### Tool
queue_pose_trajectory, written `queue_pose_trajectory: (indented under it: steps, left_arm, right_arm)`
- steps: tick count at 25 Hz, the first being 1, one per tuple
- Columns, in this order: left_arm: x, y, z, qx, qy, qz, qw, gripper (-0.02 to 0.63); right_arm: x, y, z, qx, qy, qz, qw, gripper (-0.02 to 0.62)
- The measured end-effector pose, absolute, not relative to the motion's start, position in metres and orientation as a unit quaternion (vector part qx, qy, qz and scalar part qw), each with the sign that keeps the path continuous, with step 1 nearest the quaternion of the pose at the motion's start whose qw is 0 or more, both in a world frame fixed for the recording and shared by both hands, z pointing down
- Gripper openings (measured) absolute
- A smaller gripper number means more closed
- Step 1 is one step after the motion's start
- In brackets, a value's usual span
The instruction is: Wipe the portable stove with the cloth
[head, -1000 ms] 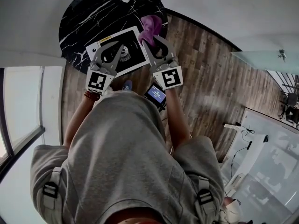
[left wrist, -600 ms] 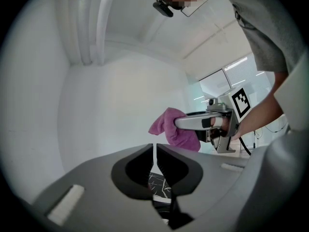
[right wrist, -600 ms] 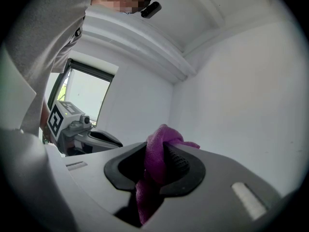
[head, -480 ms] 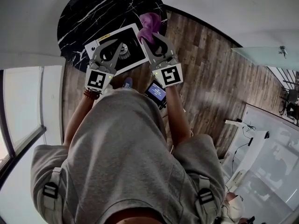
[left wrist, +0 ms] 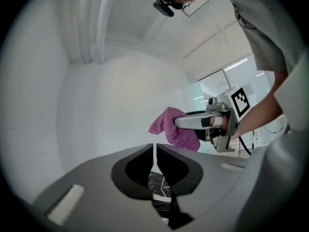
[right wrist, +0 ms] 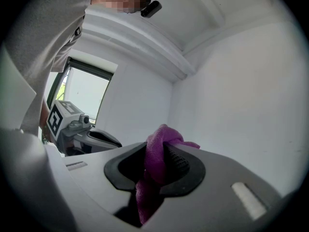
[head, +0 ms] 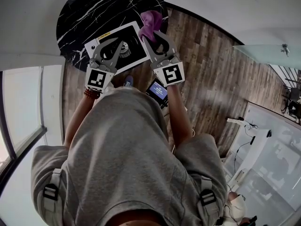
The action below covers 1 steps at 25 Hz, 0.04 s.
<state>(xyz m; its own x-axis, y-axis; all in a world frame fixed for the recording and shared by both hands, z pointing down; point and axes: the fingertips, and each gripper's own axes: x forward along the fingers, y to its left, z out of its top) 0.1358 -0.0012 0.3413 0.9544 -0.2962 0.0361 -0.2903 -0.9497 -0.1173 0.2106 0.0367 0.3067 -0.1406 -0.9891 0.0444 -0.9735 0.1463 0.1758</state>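
No legible txt or nos.

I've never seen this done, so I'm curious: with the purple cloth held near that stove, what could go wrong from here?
The right gripper pinches only a bunch of the purple fabric cloth; it might slip out while rubbing.
The white-rimmed, black-topped portable stove lies near the edge of the round black marble table; a hard wipe could push it off.
The left gripper is shut and empty, so nothing steadies the stove.
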Motion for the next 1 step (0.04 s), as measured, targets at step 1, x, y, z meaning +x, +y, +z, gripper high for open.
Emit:
queue_pose_trajectory:
  steps: [1]
  left_arm:
    - [0.1361, -0.0014, 0.3421, -0.987, 0.149, -0.029, 0.052, 0.021]
  right_arm:
    - [0.2109, 0.0363, 0.3067, 0.652, -0.753, -0.053, 0.074, 0.103]
